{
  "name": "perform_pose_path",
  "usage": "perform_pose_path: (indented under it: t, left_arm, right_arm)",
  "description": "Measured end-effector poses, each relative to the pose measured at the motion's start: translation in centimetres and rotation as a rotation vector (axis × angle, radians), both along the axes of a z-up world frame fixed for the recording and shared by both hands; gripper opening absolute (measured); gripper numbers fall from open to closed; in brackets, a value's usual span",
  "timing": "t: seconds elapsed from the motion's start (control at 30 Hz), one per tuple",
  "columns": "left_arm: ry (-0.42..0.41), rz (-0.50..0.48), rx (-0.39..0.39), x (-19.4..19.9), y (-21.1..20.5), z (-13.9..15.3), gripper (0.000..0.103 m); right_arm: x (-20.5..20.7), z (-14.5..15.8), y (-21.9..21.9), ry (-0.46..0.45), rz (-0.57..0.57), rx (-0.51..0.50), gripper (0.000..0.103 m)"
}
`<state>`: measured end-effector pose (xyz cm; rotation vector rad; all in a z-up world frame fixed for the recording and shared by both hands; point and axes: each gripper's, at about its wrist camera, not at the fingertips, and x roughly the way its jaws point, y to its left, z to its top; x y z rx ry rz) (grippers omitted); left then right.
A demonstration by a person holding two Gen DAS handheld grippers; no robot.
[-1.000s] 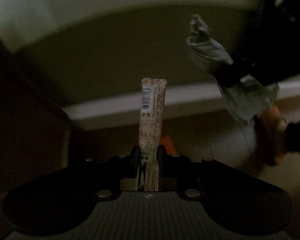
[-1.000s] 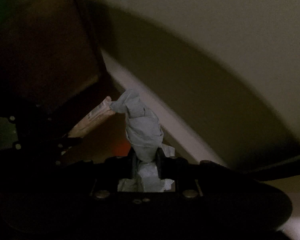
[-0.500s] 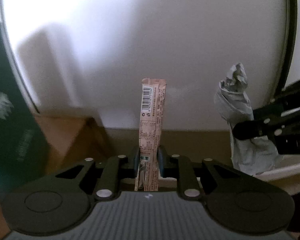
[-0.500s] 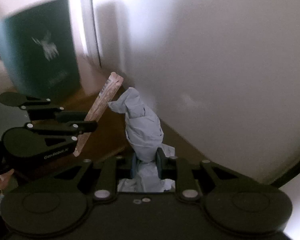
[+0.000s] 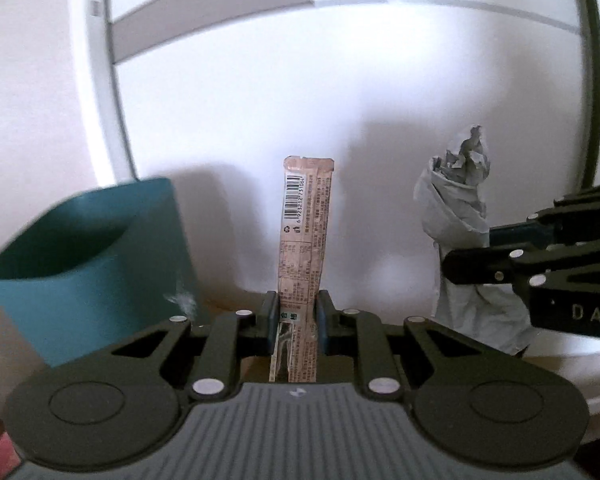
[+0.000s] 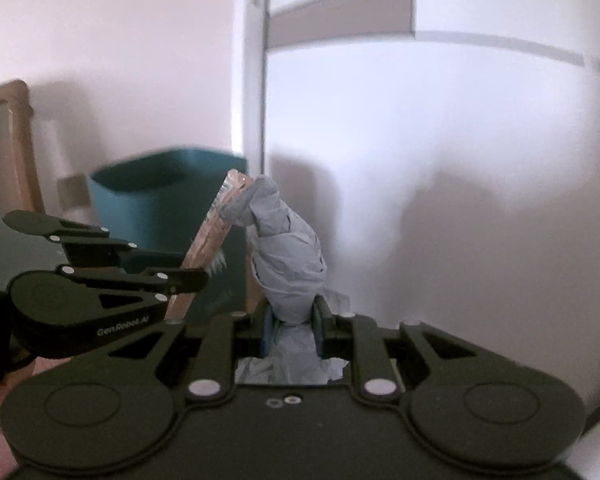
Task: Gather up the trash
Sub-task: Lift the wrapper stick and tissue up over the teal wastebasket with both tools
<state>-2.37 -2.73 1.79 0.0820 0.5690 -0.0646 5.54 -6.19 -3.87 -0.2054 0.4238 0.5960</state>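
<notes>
Trash in hand comes to two pieces, one per claw. Piece one is a long, flat snack wrapper (image 5: 305, 236), printed with a barcode, standing straight up out of the left gripper (image 5: 294, 316); the jaws are drawn in narrow and pinch its lower end, with the upper length projecting forward beyond the tips. Piece two is a wad of crumpled grey paper (image 6: 286, 256), clamped at its waist by the right gripper (image 6: 292, 322), jaws closed against it, the bulk bulging ahead of the tips and a loose tail trailing back between the fingers.

Judged handling: both items appear very light. The wrapper looks thin and slick, stiff enough to stand yet likely to slip or fold; the low pinch across its flat faces seems sound. The paper is soft and compressible, unlikely to slip, though it may tear if tugged.

One teal bin (image 5: 88, 256) stands ahead and to the left of the left claw, open-topped, against a white wall (image 5: 380, 100); from the right claw it lies forward-left, beyond the wrapper. Seen from the left claw, the right one sits just to its right, apart from it.
</notes>
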Motion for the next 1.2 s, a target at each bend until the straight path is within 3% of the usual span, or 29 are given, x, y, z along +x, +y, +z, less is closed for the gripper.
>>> perform_pose_path:
  t: [0.27,0.43,0.6,0.87,1.2]
  left_arm:
    - [-0.060,0.098,0.003,-2.6,4.5,7.7,0.019]
    - [-0.092,0.148,0.008,-2.4,7.5,10.0,0.019]
    - [-0.105,0.202,0.024,-0.7,11.1,12.1,0.019]
    - [-0.050,0.265,0.069,4.3,16.4,12.0,0.019]
    - [0.098,0.324,0.085,10.5,21.1,7.3,0.019]
  right_arm:
    - [0.0,5.0,3.4,-0.073,0.061,0.061,0.018]
    - [1.0,7.2,6.0,-0.078,0.093,0.103,0.018]
    - [3.5,8.0,12.9,-0.087,0.113,0.115,0.018]
    - [7.6,7.7,19.1,-0.054,0.107,0.105,0.018]
    - [13.4,3.7,24.3,0.058,0.074,0.061,0.018]
